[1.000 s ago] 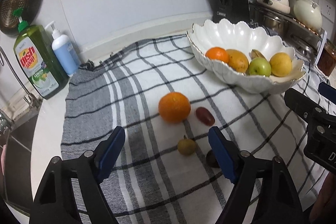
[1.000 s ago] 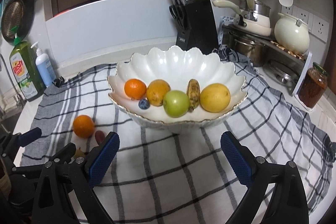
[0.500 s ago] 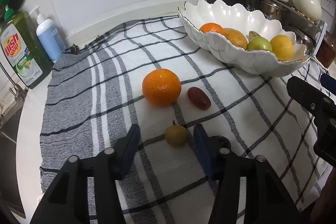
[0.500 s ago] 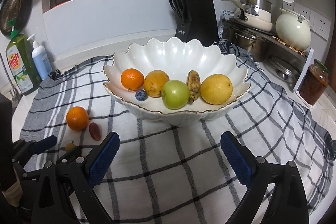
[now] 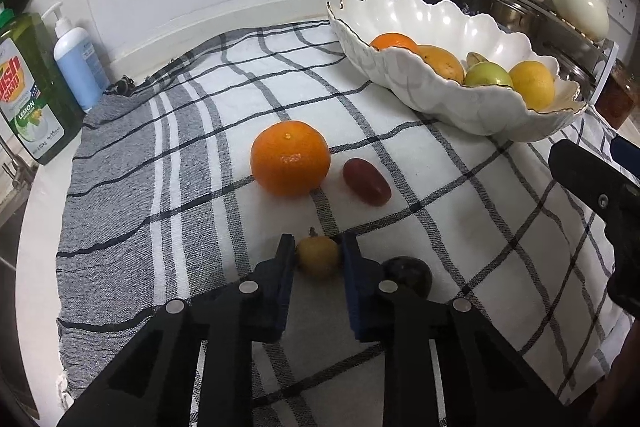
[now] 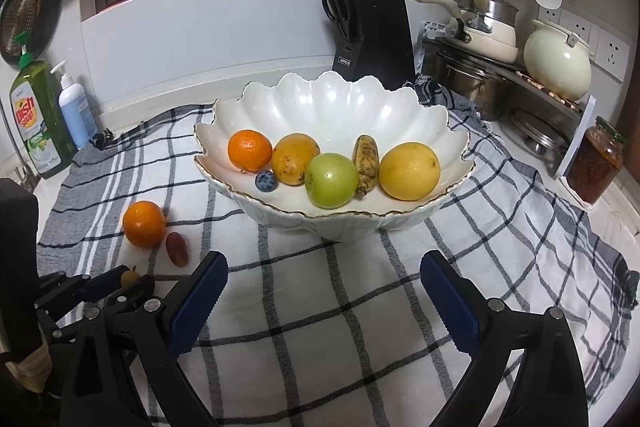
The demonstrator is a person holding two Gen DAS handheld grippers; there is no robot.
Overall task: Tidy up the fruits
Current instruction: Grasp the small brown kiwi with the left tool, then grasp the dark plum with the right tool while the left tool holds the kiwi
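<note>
Checked grey-and-white cloth [image 5: 420, 163] covers the tabletop, and against half a second ago the left tongs [image 5: 318, 257] have narrowed from a loose straddle to a close pinch, their blue pads now pressing both sides of the small yellow-brown fruit [image 5: 317, 256], which still sits on the cloth. At the far left stand a green dish soap bottle [image 5: 28, 95] and a blue pump bottle [image 5: 76, 67] by the wall. Ahead of the pinched fruit lies a mandarin [image 5: 290, 158], with a red grape [image 5: 366, 181] just beside it on the right, apart from it by a thin gap. A dark round fruit [image 5: 412, 273] rests right against the outer side of the right-hand pad, half hidden behind it. Farther right the scalloped white bowl [image 6: 332, 107] holds a second mandarin [image 6: 249, 150], a blueberry [image 6: 266, 181], a speckled orange fruit [image 6: 295, 158], a green apple [image 6: 331, 179], a small browned banana [image 6: 366, 163] and a yellow citrus [image 6: 409, 171]. Behind it stands a black knife block [image 6: 376, 31], and to the right pots on a rack and a red jar [image 6: 596, 161]. The right tongs [image 6: 324, 291] hover low over the cloth in front of the bowl, spread wide, holding nothing, unchanged from before.
</note>
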